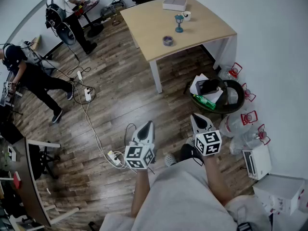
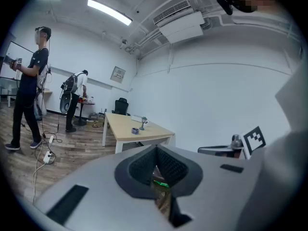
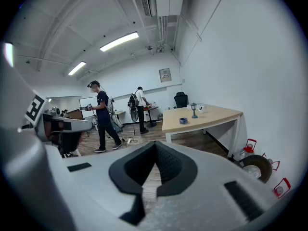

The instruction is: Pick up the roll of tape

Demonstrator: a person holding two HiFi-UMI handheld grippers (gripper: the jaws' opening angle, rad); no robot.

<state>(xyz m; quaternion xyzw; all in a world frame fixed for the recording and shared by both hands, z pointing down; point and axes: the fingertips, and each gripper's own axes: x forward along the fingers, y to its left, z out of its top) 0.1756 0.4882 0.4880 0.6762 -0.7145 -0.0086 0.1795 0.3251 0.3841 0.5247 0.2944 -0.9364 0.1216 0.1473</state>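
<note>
Close in on the small grey-blue roll of tape, lying flat by the near edge of the pale wooden bench, far ahead and well apart from both grippers. Part the fingers of the left gripper and right gripper, now clenched on nothing, only on arrival. Straddle the roll's rim squarely, avoiding the teal goblet-shaped ornament just beyond.

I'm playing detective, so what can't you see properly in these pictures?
Roll of tape: too small in every view to tell how much is left.
White box: head view, too small to read any print.
Black bin: head view, papers and a green bottle hide its inside.
White carton: head view, cut off by the picture's edge.
</note>
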